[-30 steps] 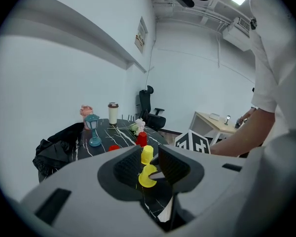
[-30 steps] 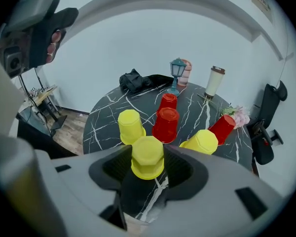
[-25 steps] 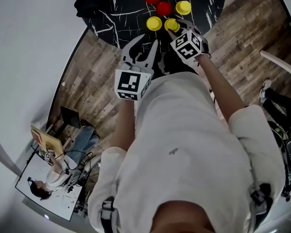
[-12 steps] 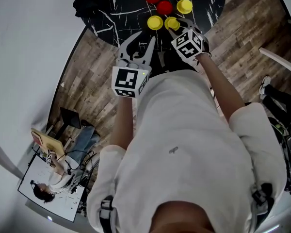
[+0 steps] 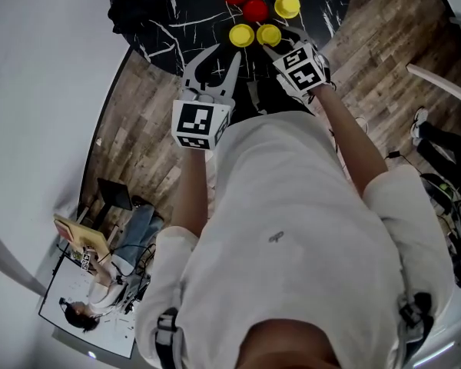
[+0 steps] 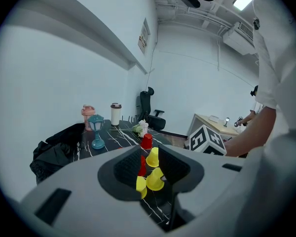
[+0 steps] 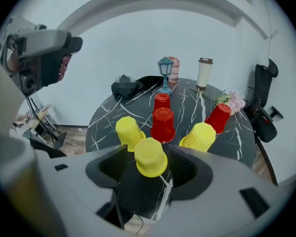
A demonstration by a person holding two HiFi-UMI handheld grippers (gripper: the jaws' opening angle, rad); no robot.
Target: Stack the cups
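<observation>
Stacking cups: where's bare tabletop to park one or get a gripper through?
Bare: marble between the left yellow cup and the black cloth; also the strip from the right yellow cup to the table edge. Crowded: the cup cluster near the front, and the far edge with lamp, tumbler, flowers.

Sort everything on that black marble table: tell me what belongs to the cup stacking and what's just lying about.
For the job:
- three yellow cups, upside down
- three red cups, upside down

Lying about:
- blue lantern
- pink bottle
- white tumbler
- flowers
- black cloth
</observation>
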